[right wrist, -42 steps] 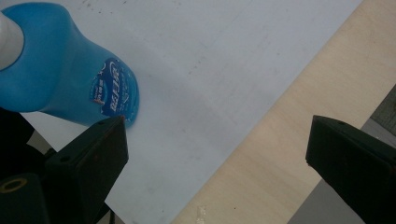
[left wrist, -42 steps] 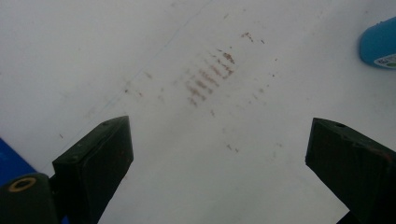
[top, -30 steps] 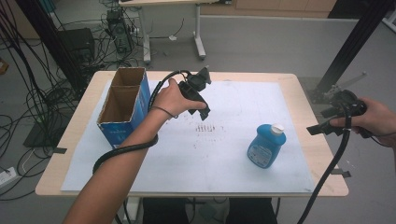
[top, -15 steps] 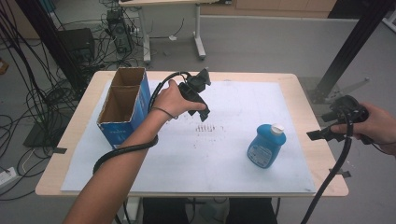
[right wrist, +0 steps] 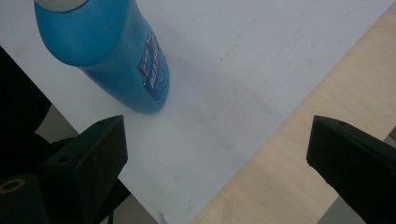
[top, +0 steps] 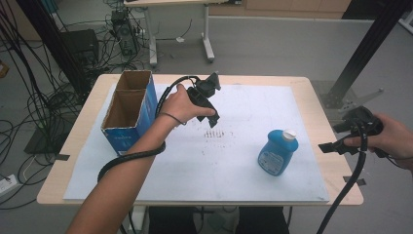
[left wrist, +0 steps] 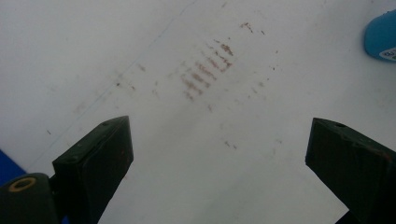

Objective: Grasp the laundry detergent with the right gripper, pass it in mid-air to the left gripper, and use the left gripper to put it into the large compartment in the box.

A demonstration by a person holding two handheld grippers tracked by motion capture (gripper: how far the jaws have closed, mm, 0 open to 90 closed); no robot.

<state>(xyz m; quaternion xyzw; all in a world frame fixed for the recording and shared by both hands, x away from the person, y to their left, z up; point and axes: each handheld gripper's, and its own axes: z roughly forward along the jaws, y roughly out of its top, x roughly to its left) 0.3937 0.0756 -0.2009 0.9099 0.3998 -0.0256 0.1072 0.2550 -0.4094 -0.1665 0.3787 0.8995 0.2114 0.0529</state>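
A: Two grippers, both with jaws spread wide and nothing between them. Nearest the blue bottle (top: 277, 152) is the right gripper (top: 336, 145), off to its right over the table edge.

B: The risk?

A: That bottle stands upright and narrow on the white sheet (top: 243, 170); a jaw clipping its side could topple it.

B: Farther off?

A: The left gripper (top: 213, 119) hovers left of the bottle, and beyond it stands the open cardboard box (top: 127, 117).
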